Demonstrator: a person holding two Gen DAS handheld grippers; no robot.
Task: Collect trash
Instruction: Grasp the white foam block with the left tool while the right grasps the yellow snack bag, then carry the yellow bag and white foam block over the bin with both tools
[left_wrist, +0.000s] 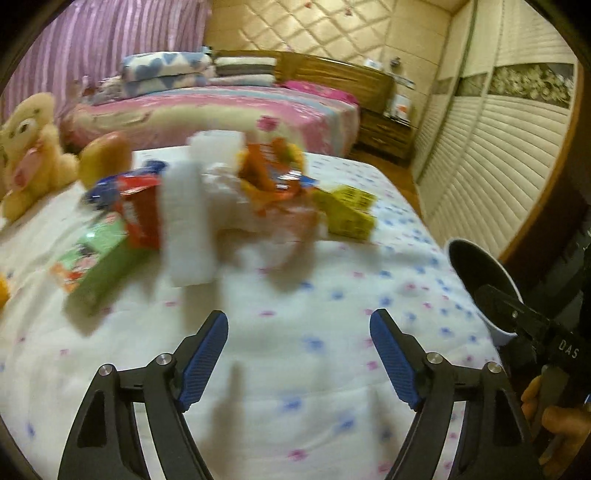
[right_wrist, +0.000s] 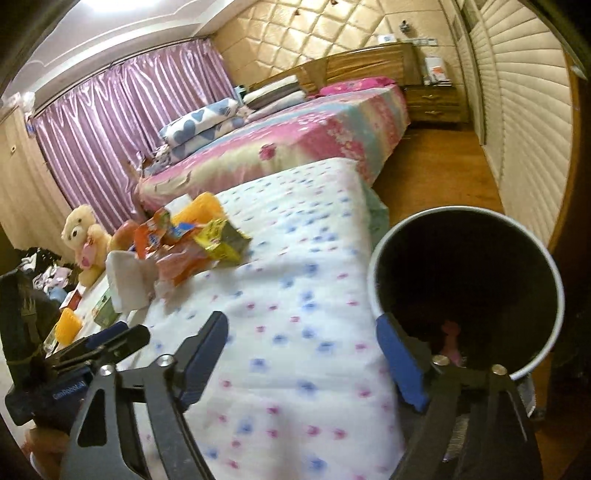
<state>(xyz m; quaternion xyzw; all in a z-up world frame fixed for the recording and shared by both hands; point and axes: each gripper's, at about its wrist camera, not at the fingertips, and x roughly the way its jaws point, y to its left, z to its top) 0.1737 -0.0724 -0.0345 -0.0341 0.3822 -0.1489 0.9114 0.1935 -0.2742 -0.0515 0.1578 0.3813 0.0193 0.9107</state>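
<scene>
A blurred heap of trash lies on the flowered white sheet (left_wrist: 314, 295): a white foam block (left_wrist: 188, 218), orange wrappers (left_wrist: 269, 177), a yellow box (left_wrist: 347, 210), a red pack (left_wrist: 142, 210) and a green box (left_wrist: 99, 266). My left gripper (left_wrist: 299, 354) hovers open before the heap with nothing between its fingers. A black bin with a white rim (left_wrist: 472, 266) stands off the bed's right edge. In the right wrist view my right gripper (right_wrist: 303, 332) is open and empty, its right finger at the rim of the bin (right_wrist: 480, 258). Something pink (right_wrist: 452, 332) lies inside. The same heap (right_wrist: 192, 240) sits further up the bed.
A teddy bear (left_wrist: 29, 147) and orange soft toys sit at the sheet's left side. Beyond stands a second bed with a pink cover (left_wrist: 221, 107), then a nightstand (left_wrist: 384, 136). Louvred wardrobe doors (left_wrist: 498, 147) line the right, with wooden floor (right_wrist: 436, 177) between. A hand (left_wrist: 554, 417) holds the right tool.
</scene>
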